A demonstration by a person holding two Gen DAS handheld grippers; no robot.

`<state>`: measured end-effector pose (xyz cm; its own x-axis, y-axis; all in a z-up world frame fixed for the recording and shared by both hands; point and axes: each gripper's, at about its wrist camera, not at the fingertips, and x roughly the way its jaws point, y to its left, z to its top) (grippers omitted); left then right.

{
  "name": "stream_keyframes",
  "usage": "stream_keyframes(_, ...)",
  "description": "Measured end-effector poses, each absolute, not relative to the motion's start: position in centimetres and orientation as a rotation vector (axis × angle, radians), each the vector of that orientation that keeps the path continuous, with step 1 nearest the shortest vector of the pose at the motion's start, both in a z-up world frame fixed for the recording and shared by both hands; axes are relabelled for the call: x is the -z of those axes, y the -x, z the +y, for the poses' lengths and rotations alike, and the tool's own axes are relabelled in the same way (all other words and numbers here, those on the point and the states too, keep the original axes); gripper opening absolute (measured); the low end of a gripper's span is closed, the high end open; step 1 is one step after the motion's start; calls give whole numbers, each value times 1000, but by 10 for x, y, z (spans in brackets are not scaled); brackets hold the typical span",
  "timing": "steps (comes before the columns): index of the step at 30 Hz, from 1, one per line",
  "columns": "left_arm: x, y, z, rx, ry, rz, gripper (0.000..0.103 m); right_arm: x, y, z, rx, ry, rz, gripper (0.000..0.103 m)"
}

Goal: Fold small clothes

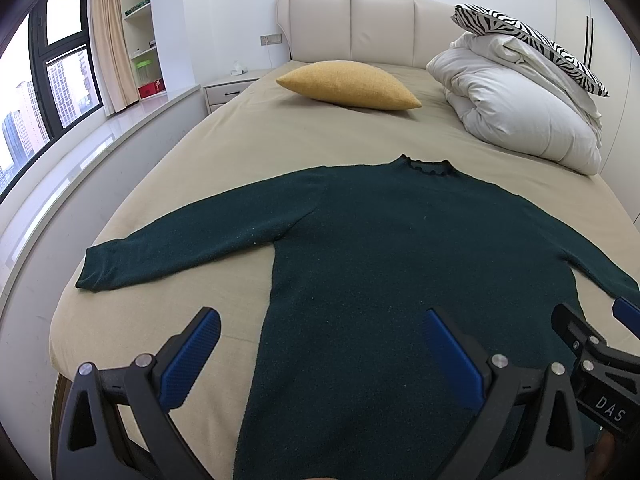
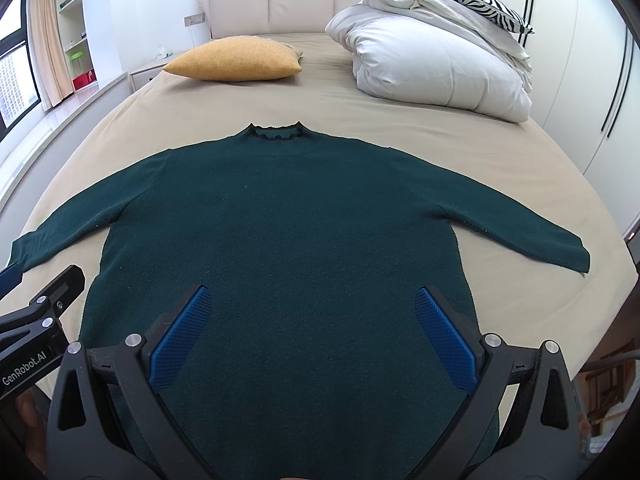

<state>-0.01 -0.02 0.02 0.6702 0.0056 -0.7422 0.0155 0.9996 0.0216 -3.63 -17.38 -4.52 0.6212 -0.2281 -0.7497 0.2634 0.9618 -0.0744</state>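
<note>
Item: dark green knit sweater [image 2: 280, 240], flat on my bed [image 2: 340, 108], sleeves spread; collar toward 12 o'clock, hem toward 6. My left gripper [image 1: 320, 356] and right gripper [image 2: 312, 328] both gape wide, empty.

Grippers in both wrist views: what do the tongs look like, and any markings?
Both the left tongs and right tongs have black angular frames, silver rivets and blue textured pads. The left body reads "GenRobot.AI"; the right one reads "DAS". No cables or sleeves show.
</note>
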Motion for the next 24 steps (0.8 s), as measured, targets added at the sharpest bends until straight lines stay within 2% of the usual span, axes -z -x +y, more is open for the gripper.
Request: stream_keyframes(24,0,0,0,6,-27,836,103,51,37,-171,279,-44,860,103)
